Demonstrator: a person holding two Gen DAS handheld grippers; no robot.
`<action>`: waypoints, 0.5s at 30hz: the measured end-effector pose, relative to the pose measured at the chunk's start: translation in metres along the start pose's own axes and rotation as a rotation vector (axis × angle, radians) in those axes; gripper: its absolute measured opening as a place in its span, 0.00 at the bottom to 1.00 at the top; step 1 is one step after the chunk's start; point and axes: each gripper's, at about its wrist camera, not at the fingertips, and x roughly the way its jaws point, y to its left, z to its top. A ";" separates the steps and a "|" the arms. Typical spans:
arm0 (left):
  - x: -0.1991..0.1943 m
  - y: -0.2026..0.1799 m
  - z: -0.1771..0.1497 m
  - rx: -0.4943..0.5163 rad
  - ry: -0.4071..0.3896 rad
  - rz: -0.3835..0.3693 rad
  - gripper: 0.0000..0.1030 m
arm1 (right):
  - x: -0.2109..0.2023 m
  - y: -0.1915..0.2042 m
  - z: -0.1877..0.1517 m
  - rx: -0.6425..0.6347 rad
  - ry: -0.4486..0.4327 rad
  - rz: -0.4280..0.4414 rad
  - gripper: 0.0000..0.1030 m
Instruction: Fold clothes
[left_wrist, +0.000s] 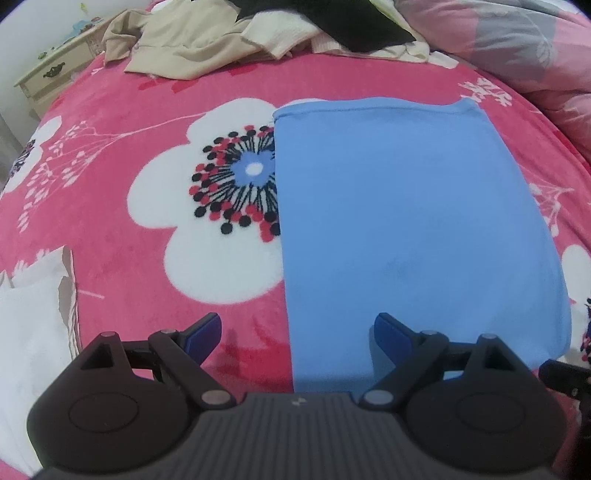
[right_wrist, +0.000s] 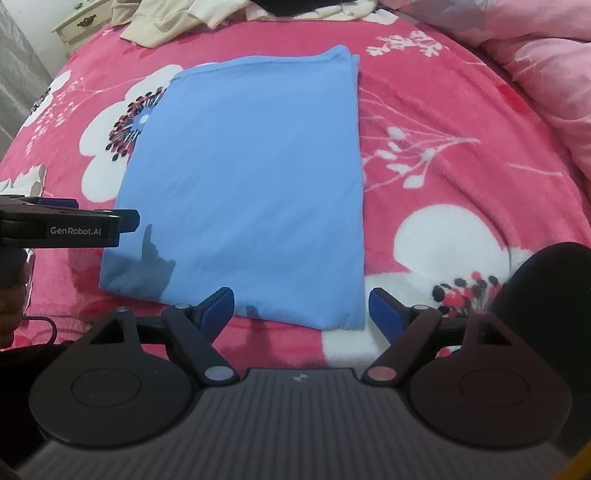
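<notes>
A plain light-blue garment (right_wrist: 251, 177) lies on a pink blanket (right_wrist: 461, 110) (white flowers, black-and-red centres).

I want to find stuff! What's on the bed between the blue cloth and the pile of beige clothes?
Nothing: only bare pink flowered blanket lies between the blue cloth and the beige clothes. The left wrist view shows it best.

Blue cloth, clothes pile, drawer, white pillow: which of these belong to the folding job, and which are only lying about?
Belong to the job:
- blue cloth, folded flat on the blanket
- clothes pile, at the far edge
- left tongs and right tongs, both open, holding nothing

Only lying about:
- drawer
- white pillow
- pink quilt
</notes>
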 end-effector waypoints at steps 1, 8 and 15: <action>0.000 0.001 0.000 -0.001 0.001 0.001 0.88 | 0.000 0.000 0.000 0.001 0.002 0.000 0.78; 0.002 0.002 -0.001 -0.001 0.016 0.010 0.88 | 0.004 0.004 -0.003 -0.003 0.022 0.012 0.79; 0.003 -0.003 -0.003 0.035 0.022 0.020 0.88 | 0.006 0.005 -0.002 -0.004 0.030 0.017 0.81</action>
